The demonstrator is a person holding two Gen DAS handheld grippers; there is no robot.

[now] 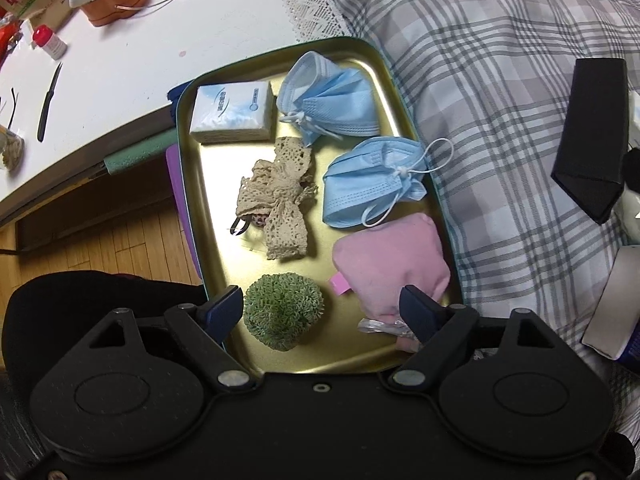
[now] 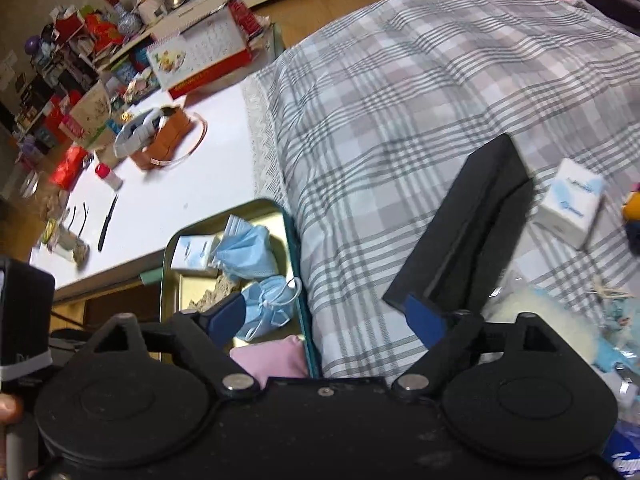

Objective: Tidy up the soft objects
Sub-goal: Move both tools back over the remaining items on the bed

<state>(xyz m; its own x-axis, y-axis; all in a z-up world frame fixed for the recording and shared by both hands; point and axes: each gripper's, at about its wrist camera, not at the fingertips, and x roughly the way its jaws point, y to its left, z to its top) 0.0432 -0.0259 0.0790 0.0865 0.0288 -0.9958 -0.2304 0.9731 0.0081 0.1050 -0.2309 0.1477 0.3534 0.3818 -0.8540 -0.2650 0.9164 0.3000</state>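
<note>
A grey plaid cloth (image 1: 500, 80) is covering the surface to the right, with a white table (image 1: 140, 60) lying to the left. Between them a gold tray (image 1: 208, 208) is sitting, holding the soft things: a tissue pack (image 1: 232, 112) at its far left corner, two blue masks (image 1: 332, 96) (image 1: 368, 180) along the right side, a beige lace piece (image 1: 276, 196) in the middle, a pink pouch (image 1: 392, 268) and a green scrubber (image 1: 284, 312) at the near end.

The left gripper (image 1: 320, 308) is pointing straight down over the tray's near end, its jaws standing wide and gripping nothing, the scrubber and pouch lying between the fingertips below.

The right gripper (image 2: 332, 316) is angling down over the tray's right edge (image 2: 298, 280) and the cloth, its jaws spread and empty, a black box (image 2: 472, 236) lying just beyond its right finger.
</note>
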